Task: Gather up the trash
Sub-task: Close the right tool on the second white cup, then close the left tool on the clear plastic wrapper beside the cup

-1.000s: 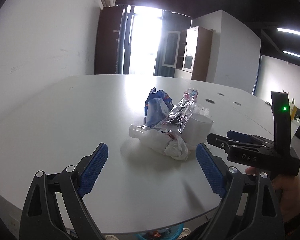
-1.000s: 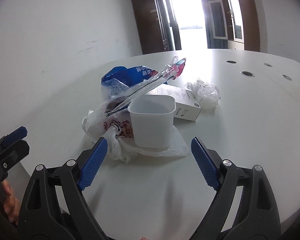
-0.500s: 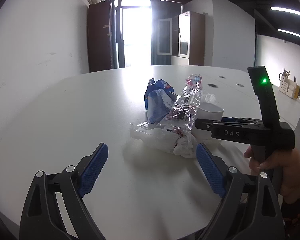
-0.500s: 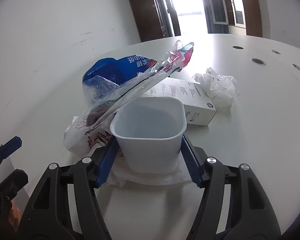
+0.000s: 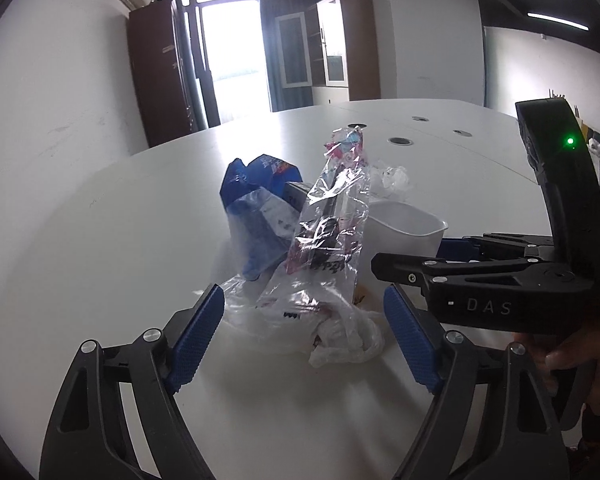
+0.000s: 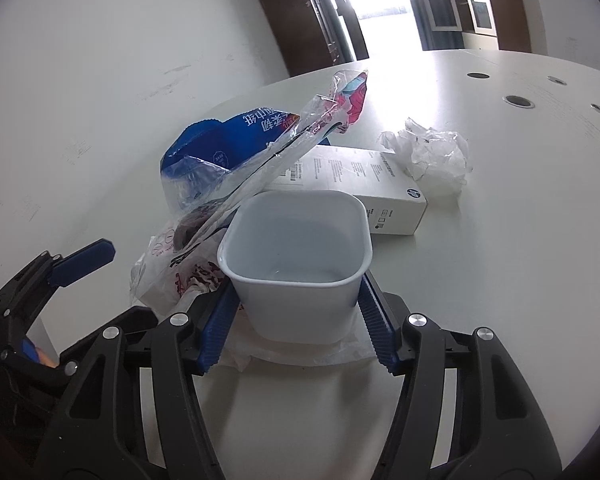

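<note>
A heap of trash lies on the white table [image 5: 100, 248]: a blue packet [image 5: 256, 200], a clear wrapper with pink print [image 5: 332, 216] and a white plastic bag with red print [image 5: 300, 320]. My left gripper [image 5: 304, 340] sits low at the bag. Its jaws are closing with the bag between them, and the pads stand clear of it. Beside the heap, my right gripper [image 6: 296, 320] is shut on a white tub [image 6: 296, 248], with a blue pad pressed on each side. The tub looks empty and stands on part of the bag [image 6: 172, 264].
Behind the tub lie a white carton [image 6: 360, 176] and a crumpled clear plastic wad [image 6: 432, 152]. Round cable holes [image 6: 520, 101] dot the far right of the table. A white wall runs along the left. A hand [image 5: 580, 360] holds the right gripper.
The right gripper moved forward around the white tub and closed on its sides. The left gripper came closer to the bag heap and its jaws narrowed a little.
</note>
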Motion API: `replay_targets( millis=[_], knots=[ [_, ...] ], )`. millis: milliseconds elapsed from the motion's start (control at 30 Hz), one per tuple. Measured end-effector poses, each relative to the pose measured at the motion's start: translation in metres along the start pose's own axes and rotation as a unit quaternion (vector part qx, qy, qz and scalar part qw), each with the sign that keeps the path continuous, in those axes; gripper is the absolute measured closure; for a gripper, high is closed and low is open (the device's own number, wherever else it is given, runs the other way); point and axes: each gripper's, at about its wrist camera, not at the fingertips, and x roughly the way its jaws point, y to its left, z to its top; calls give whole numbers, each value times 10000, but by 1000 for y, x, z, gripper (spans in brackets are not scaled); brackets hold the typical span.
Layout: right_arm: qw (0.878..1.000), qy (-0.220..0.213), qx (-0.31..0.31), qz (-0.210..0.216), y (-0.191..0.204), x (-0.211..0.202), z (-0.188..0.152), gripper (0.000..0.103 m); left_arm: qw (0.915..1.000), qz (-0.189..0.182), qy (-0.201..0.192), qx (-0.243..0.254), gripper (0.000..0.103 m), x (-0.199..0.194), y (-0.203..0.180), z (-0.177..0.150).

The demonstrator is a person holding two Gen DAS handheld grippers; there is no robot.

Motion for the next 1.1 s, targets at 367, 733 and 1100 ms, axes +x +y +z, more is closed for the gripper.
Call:
replay_targets(
  millis=[367, 733, 1100],
  knots=[
    [9999, -91, 55, -65, -19, -18, 2, 47, 9999, 136, -30, -54, 76, -1, 5, -5],
    [9995, -201, 53, -217, -25, -45, -5, 47, 9998, -38, -157, -100, 56, -14, -1, 2],
    [9990, -233, 138, -359, -44, -61, -9, 47, 9955, -15, -299, 897, 100, -16, -53, 1]
  ],
)
